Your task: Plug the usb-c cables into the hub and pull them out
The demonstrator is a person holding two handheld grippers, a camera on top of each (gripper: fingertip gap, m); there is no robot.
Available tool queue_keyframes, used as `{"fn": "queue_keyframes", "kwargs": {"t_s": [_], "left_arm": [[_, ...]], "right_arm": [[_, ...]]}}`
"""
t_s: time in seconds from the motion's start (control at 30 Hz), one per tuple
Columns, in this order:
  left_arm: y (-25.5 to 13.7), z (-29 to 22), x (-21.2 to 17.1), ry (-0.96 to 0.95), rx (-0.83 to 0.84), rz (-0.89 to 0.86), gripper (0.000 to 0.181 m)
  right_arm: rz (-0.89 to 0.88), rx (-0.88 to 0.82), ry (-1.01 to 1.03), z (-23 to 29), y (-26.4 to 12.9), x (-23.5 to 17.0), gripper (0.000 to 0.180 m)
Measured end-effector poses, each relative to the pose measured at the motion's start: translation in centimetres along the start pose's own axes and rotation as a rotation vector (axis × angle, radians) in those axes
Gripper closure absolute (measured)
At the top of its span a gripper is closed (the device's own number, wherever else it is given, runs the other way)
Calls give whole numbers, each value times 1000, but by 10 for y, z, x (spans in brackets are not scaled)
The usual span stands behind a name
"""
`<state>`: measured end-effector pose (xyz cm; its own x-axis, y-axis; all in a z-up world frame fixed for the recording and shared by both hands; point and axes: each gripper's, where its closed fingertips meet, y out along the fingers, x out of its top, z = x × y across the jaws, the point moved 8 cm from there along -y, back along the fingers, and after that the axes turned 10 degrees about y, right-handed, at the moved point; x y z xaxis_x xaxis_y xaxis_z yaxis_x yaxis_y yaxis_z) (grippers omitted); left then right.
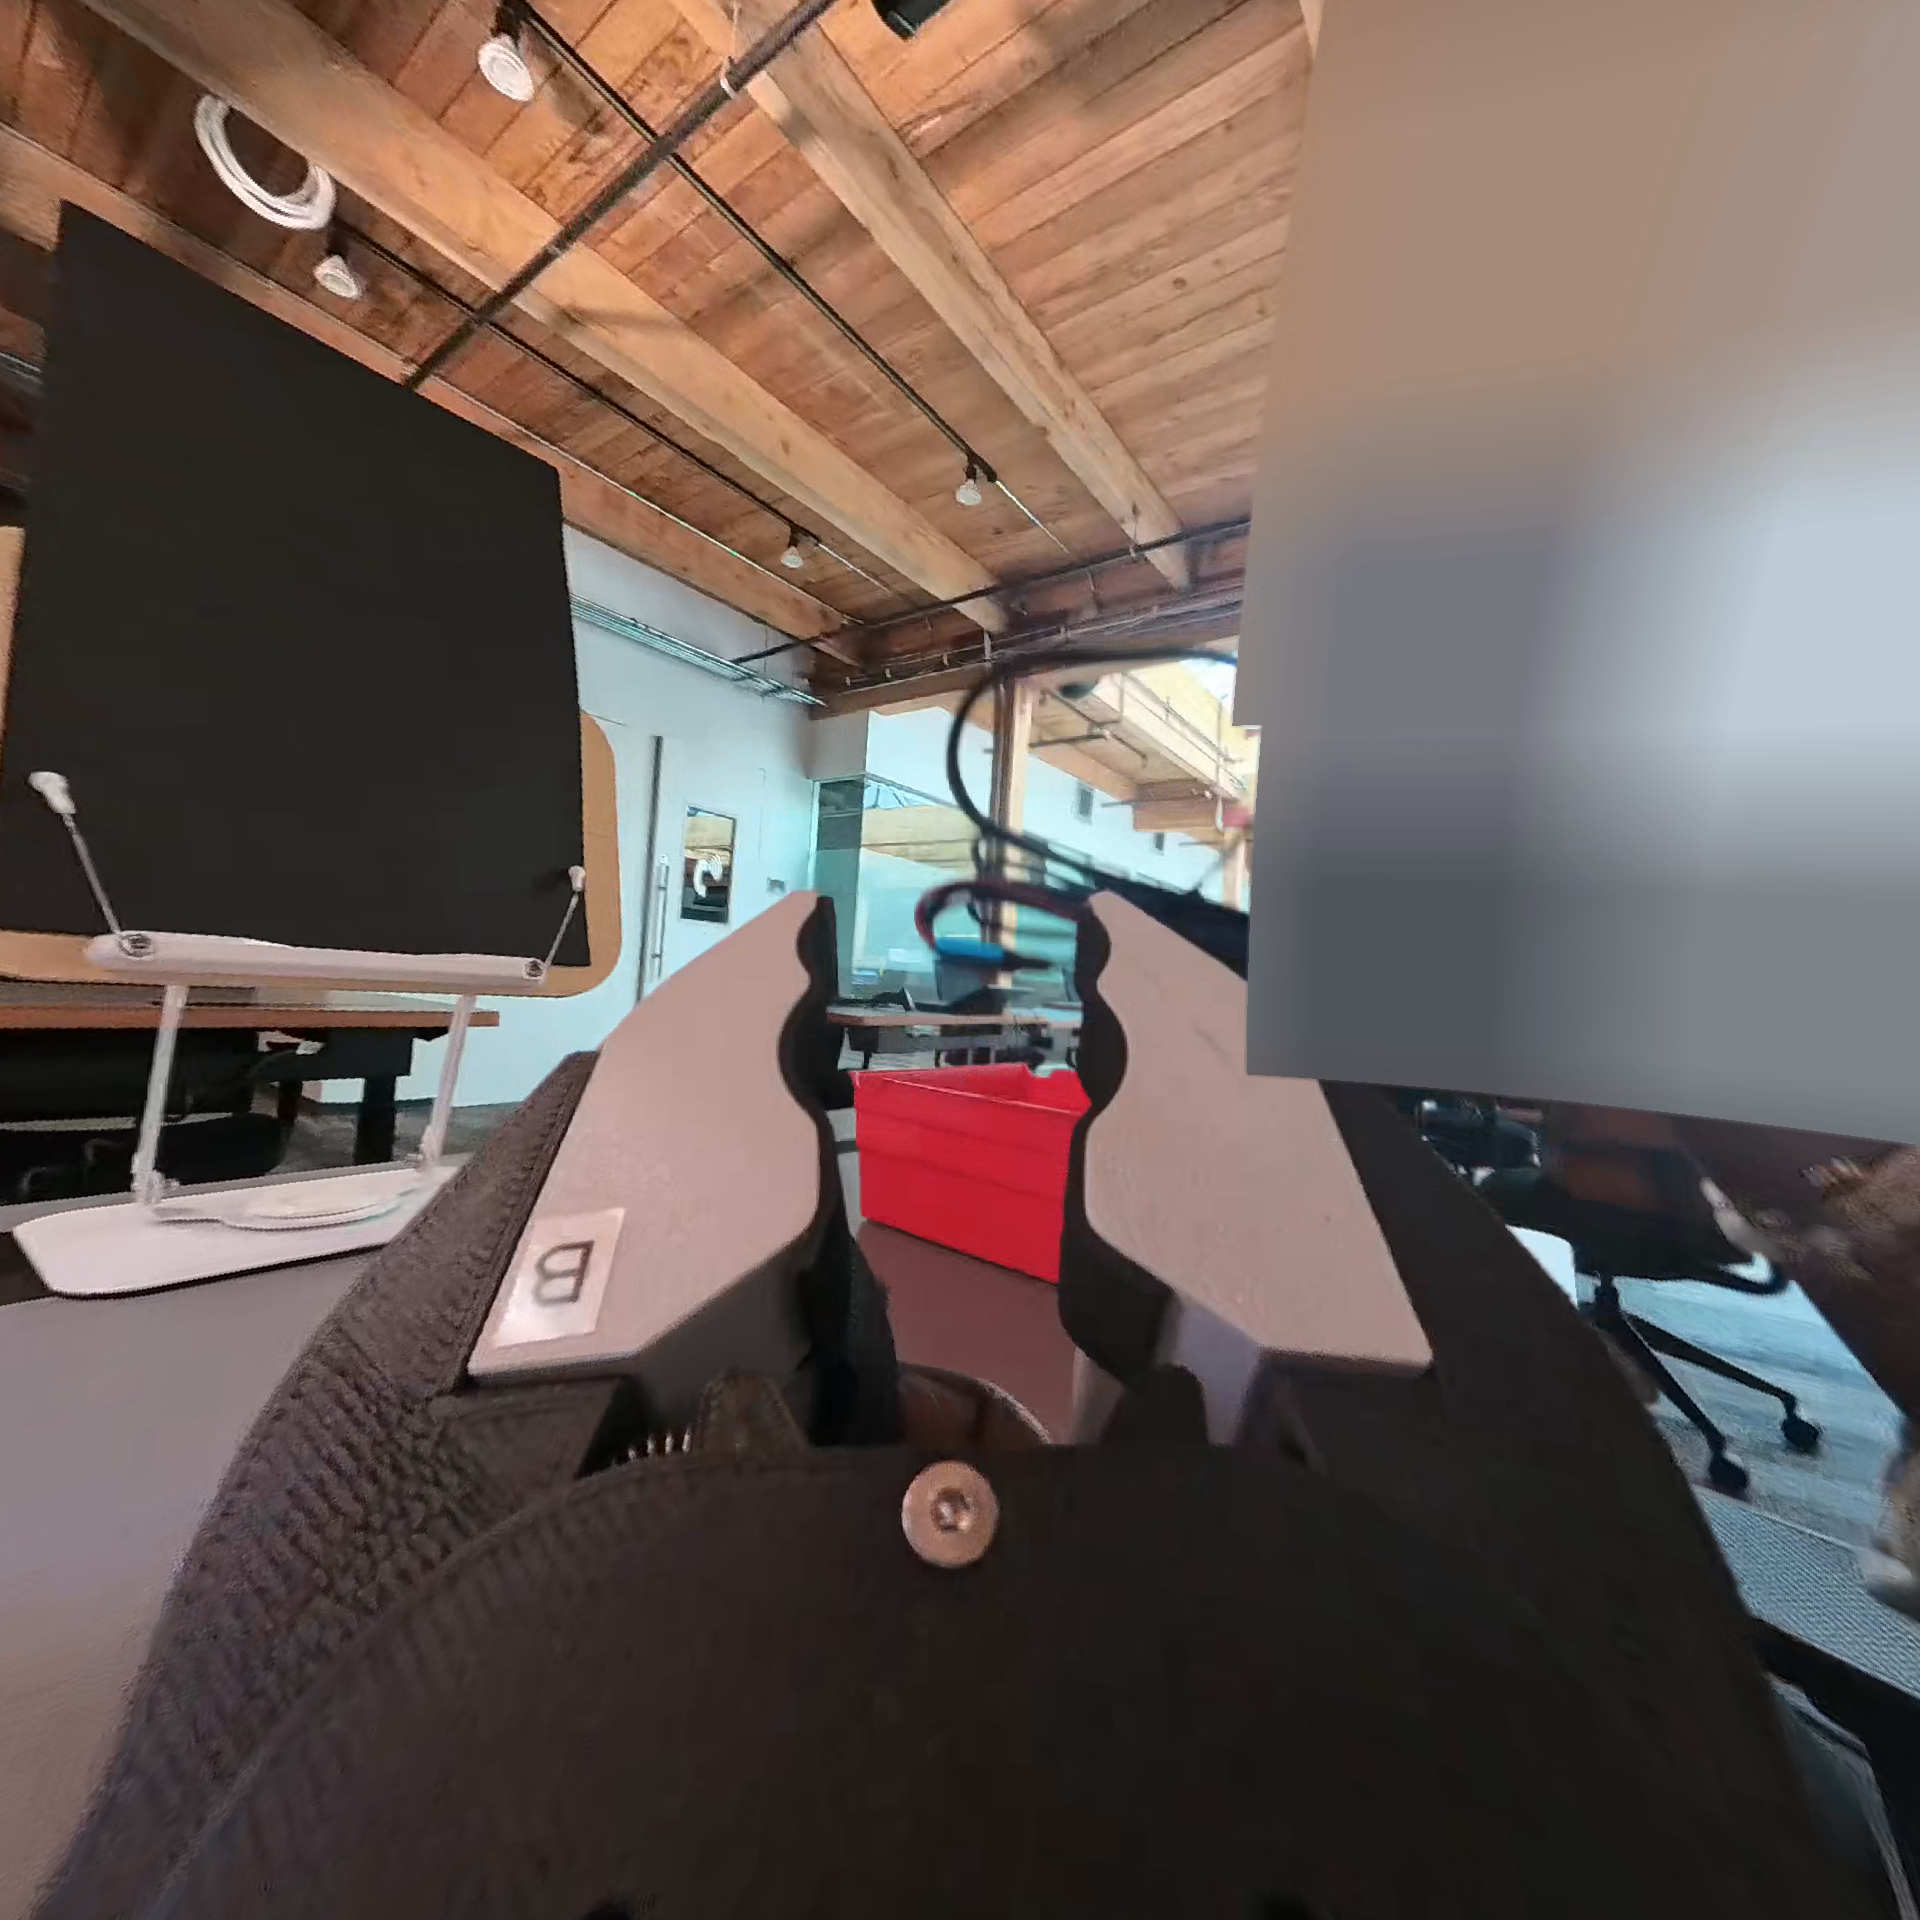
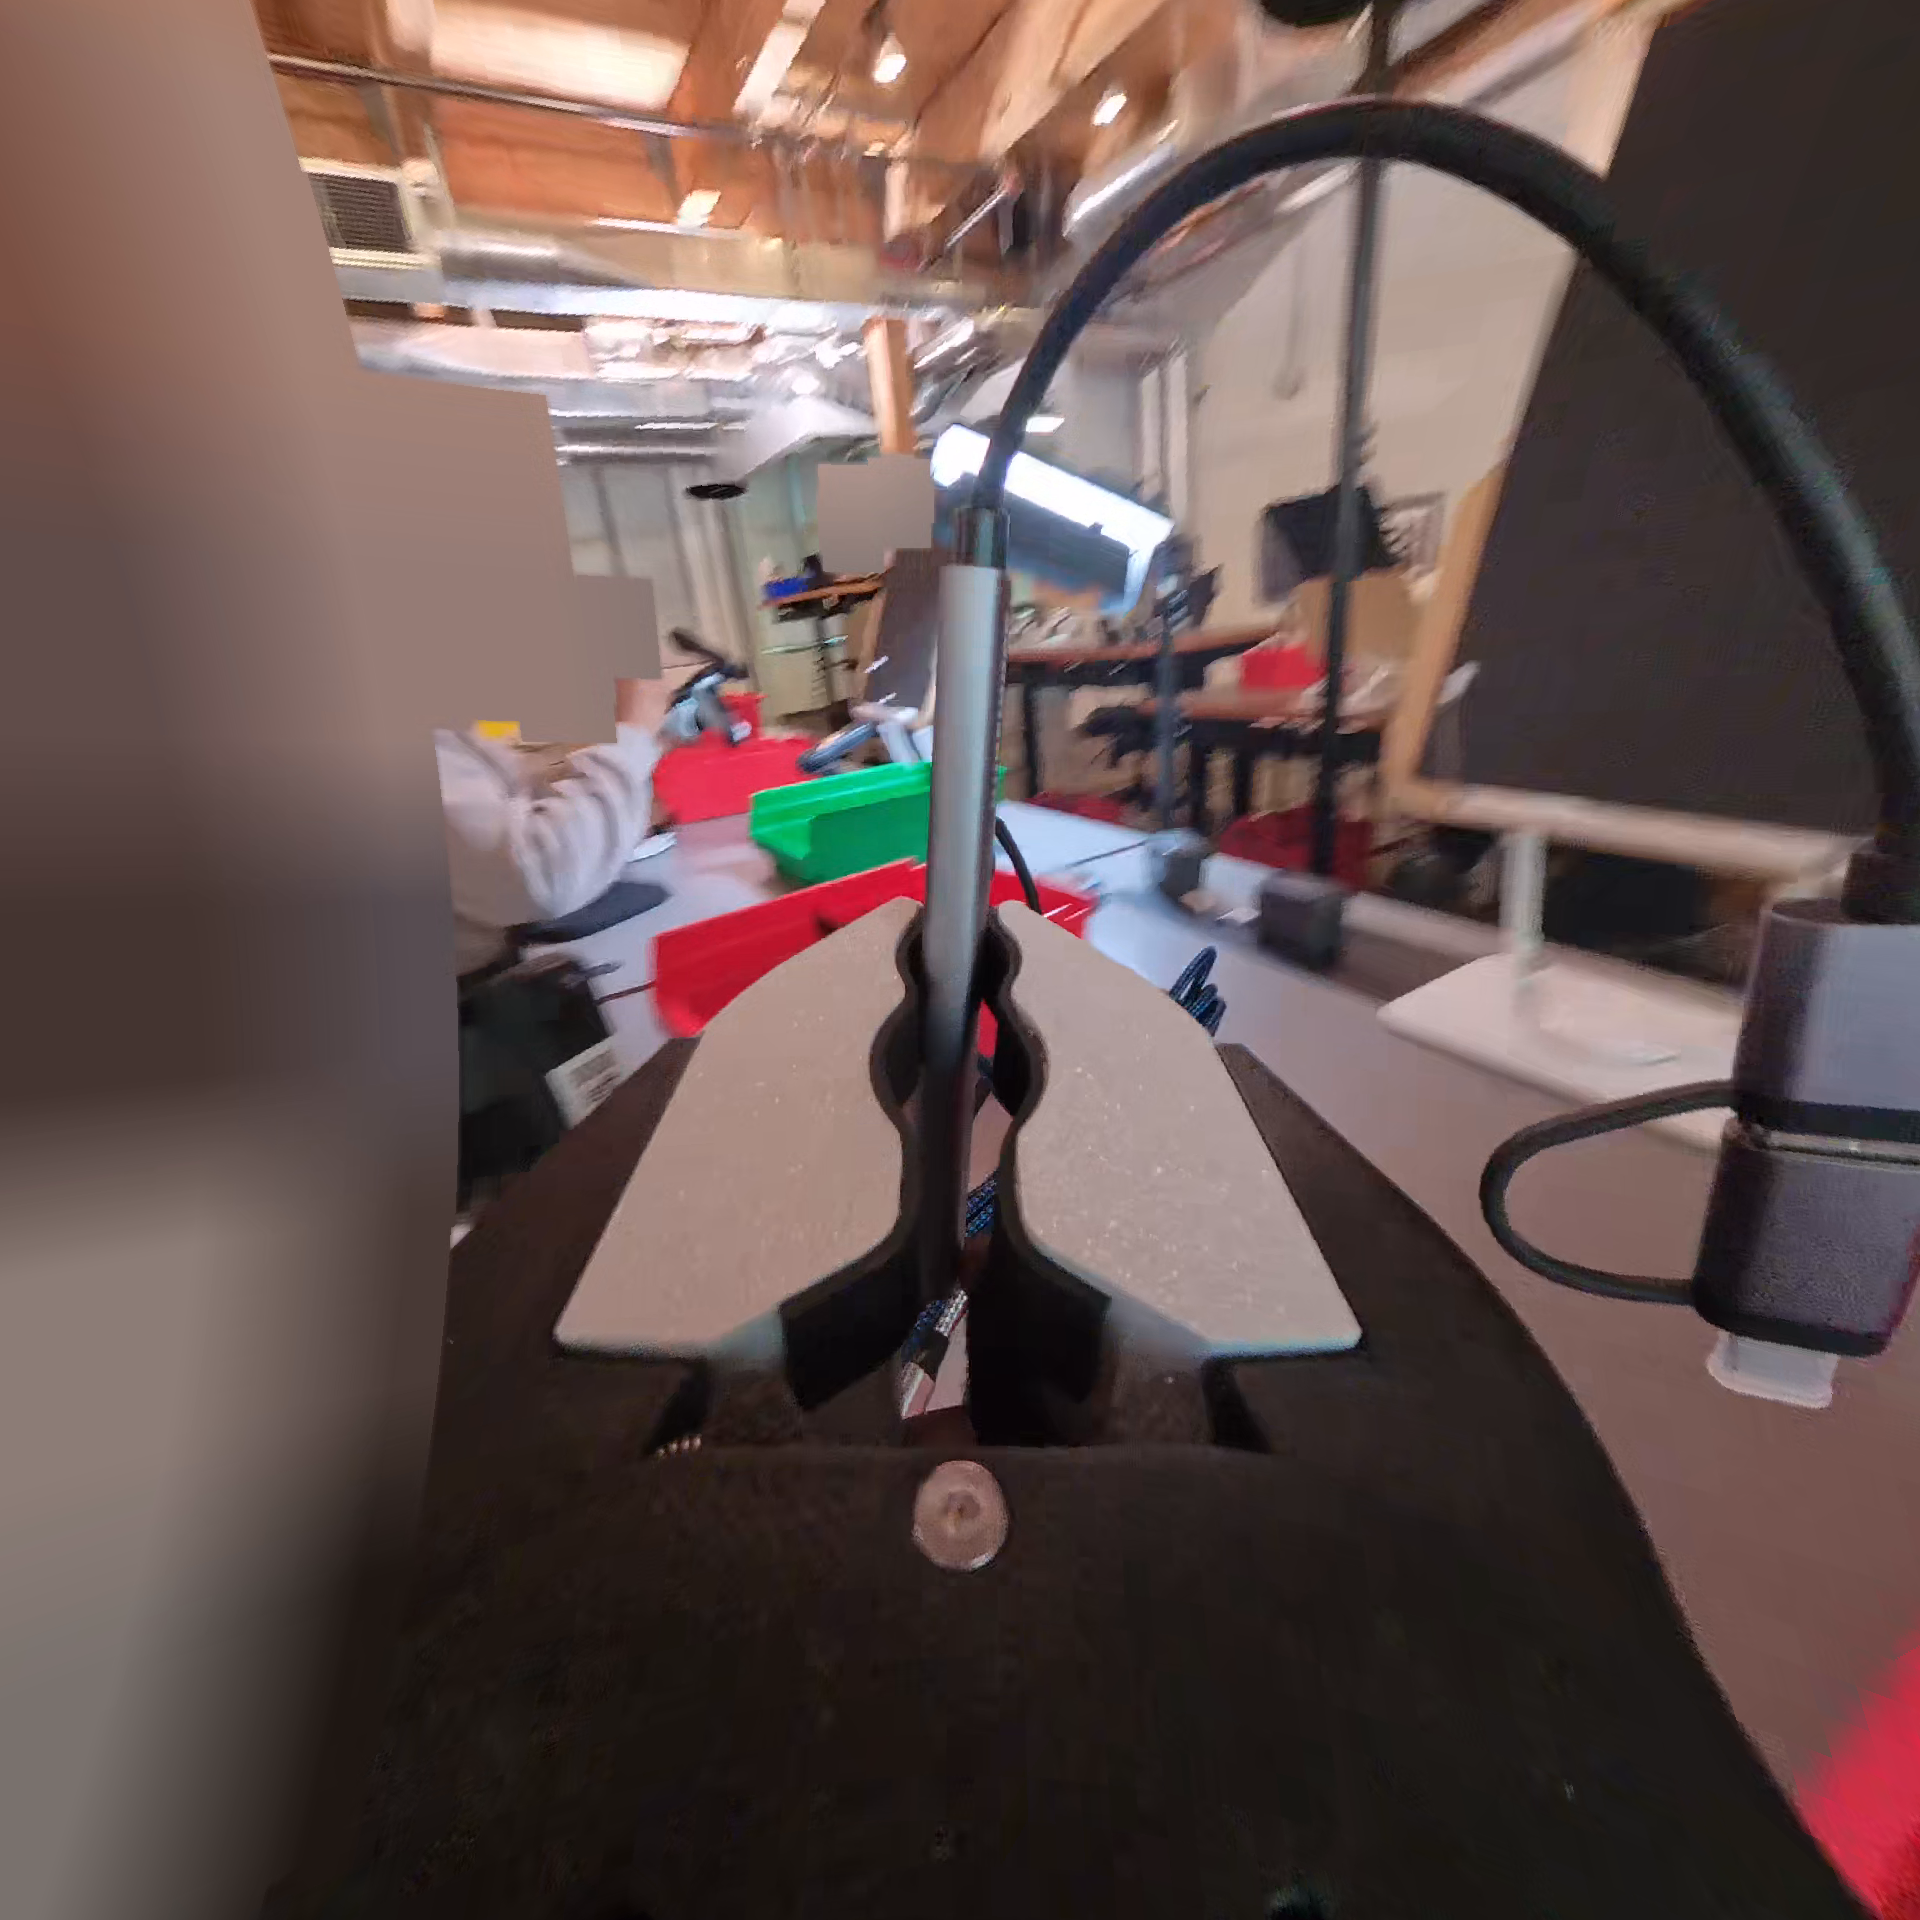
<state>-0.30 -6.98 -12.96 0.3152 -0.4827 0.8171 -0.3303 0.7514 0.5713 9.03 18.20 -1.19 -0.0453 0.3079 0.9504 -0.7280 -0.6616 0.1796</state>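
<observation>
My right gripper (image 2: pixel 958 925) is shut on a slim grey hub (image 2: pixel 966 748), held upright and seen edge on. The hub's black cable (image 2: pixel 1455 120) arcs from its top over to a grey plug body (image 2: pixel 1818 1143) that hangs at the right with a clear-capped tip (image 2: pixel 1766 1371). A blue braided cable (image 2: pixel 940 1320) runs down between the finger bases. My left gripper (image 1: pixel 956 935) is open and empty above the table. Beyond its fingertips a black cable loop (image 1: pixel 971 748) and blurred red and blue cable (image 1: pixel 961 920) show in the air.
A red bin (image 1: pixel 966 1174) stands just beyond my left gripper. A black board on a white stand (image 1: pixel 291 644) is on the grey table (image 1: pixel 156 1403) at the left. Green (image 2: pixel 852 821) and red (image 2: pixel 769 945) bins lie ahead of my right gripper. A person's sleeve (image 2: pixel 540 810) is at the left.
</observation>
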Motion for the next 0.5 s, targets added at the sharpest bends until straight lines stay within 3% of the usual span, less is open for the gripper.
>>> {"fn": "queue_keyframes", "kwargs": {"t_s": [0.03, 0.17, 0.3, 0.4, 0.5], "left_arm": [[1, -2, -2, 7, -12, 14, 136], [6, -14, -8, 56, -107, 72, 136], [9, -25, -17, 96, -199, 145, 135], [10, -28, -18, 144, -210, 156, 135], [11, -28, -20, 136, -214, 170, 135]], "right_arm": [[-22, -58, -59, -5, -4, 13, 171], [-39, -406, -331, -37, -23, 51, 171], [50, -743, -505, -82, -43, 60, 171], [155, -887, -539, -121, -53, 46, 171], [239, -888, -449, -153, -57, 21, 171]]}}
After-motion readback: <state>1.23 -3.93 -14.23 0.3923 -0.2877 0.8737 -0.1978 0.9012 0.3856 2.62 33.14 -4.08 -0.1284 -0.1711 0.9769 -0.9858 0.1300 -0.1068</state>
